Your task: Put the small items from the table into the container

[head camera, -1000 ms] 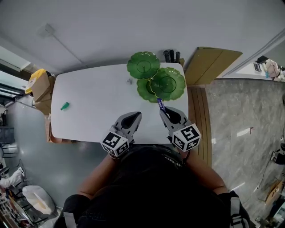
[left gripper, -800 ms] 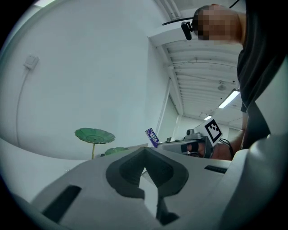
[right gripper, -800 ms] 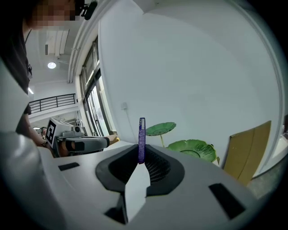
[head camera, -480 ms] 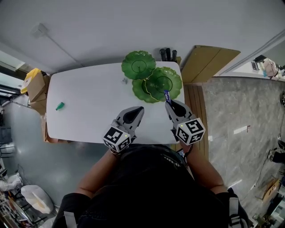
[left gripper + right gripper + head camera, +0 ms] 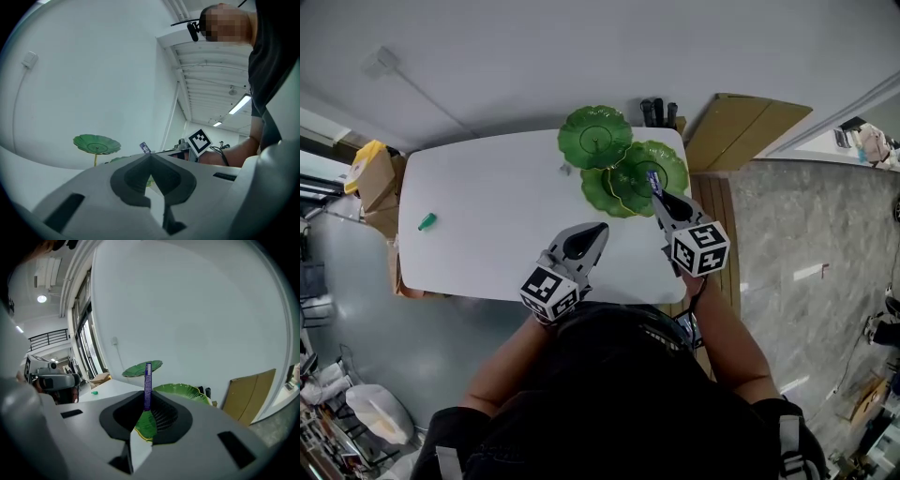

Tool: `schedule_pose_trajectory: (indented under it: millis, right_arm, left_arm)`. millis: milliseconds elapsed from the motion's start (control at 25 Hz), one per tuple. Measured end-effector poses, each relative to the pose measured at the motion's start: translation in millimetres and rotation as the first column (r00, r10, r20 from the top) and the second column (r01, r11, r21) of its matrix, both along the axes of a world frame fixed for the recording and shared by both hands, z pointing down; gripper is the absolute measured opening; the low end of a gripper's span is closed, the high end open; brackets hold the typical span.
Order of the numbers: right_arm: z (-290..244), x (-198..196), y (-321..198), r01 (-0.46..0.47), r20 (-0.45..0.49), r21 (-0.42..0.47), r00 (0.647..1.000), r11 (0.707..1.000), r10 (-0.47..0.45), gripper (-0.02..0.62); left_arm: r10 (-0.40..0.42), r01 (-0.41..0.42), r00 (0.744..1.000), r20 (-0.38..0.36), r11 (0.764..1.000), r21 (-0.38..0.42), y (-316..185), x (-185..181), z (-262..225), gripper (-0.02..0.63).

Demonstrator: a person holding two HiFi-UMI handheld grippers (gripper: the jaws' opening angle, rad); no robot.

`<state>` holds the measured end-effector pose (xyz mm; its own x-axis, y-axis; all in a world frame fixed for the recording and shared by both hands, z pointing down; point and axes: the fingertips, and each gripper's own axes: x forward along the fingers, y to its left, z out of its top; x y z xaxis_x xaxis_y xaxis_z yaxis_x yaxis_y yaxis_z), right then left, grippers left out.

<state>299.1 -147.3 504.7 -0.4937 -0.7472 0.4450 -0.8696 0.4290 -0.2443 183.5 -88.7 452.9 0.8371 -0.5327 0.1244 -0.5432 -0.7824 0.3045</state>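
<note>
**Near edge.** The left tool (image 5: 598, 228) is held over the near part of the desk (image 5: 487, 202). Its jaws are brought together and nothing is carried between them.

**Right side.** The right tool (image 5: 659, 194) is clamped on a thin purple packet (image 5: 653, 179). The packet is gripped by its lower end and stands up beyond the jaw tips.

**Far right corner.** The packet is poised over the green container (image 5: 673, 157), a stand of leaf-shaped dishes on thin stems. Contact with a dish cannot be made out.

**Step in hand (judged).** The packet is to be released into a dish.
- It is best carried past the scalloped rim to the middle of the lower dish (image 5: 185, 391).
- It should be lowered and tilted until it lies nearly flat, and only then should the jaws be parted. A packet dropped on end may tip out over the shallow rim.
- The stem under the upper dish (image 5: 595, 136) should be kept clear, since the stand looks easily toppled.

**Left to collect.** A small green item (image 5: 427, 222) lies by the left edge. A tiny grey object (image 5: 565, 170), too small to be identified, lies just beside the upper dish.
</note>
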Motion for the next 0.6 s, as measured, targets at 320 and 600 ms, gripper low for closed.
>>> schedule_pose_trajectory:
  millis: [320,600]
  right_arm:
    - [42,-2,-7,0.0,-0.047,-0.108,0.999,0.994,-0.005,0.054]
    - [64,-12,5,0.025,-0.084,-0.173,0.996,0.985,-0.04,0.054]
  left_arm:
    - [-0.042,0.042,0.999,-0.007,0.999,-0.027,-3,-17,7,0.006]
    - [-0.053,0.053,0.998,-0.012,0.998,-0.038,-1,-24,8,0.006]
